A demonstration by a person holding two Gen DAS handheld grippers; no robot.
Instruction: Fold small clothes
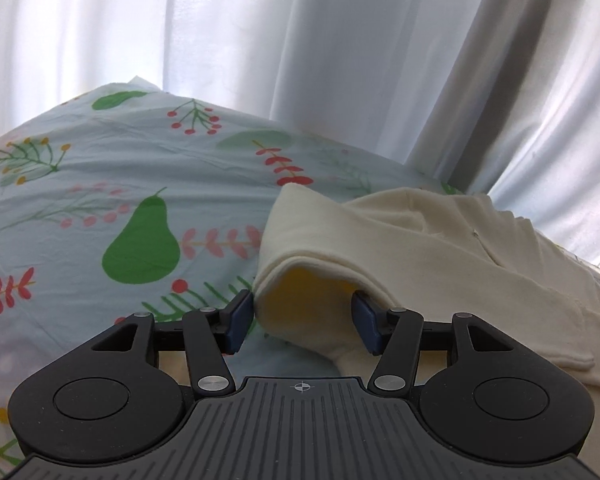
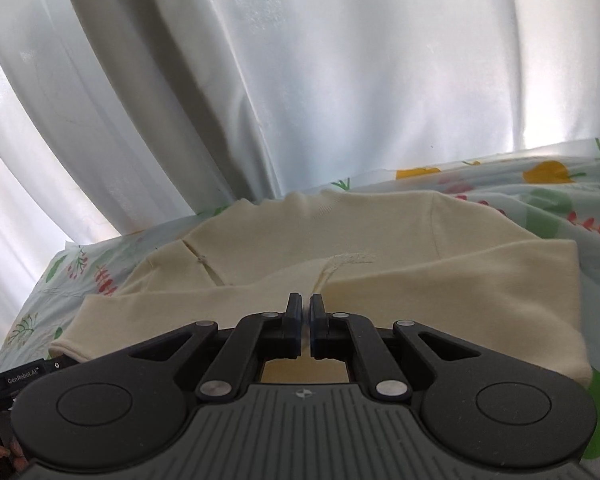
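A small cream garment (image 1: 420, 240) lies on a printed sheet (image 1: 100, 184), both sleeves folded in across its front. My left gripper (image 1: 304, 316) is open, its jaws either side of the rolled left sleeve edge; the right blue pad sits under the fold. In the right wrist view the garment (image 2: 380, 280) spreads ahead. My right gripper (image 2: 305, 316) is nearly shut, with a thin strip of cream cloth showing in the narrow gap between the jaws. The left gripper's black body (image 2: 24, 376) shows at the lower left there.
White curtains (image 1: 340, 40) hang right behind the bed, also seen in the right wrist view (image 2: 300, 80). The leaf-and-pear printed sheet (image 2: 560, 208) extends left and right of the garment.
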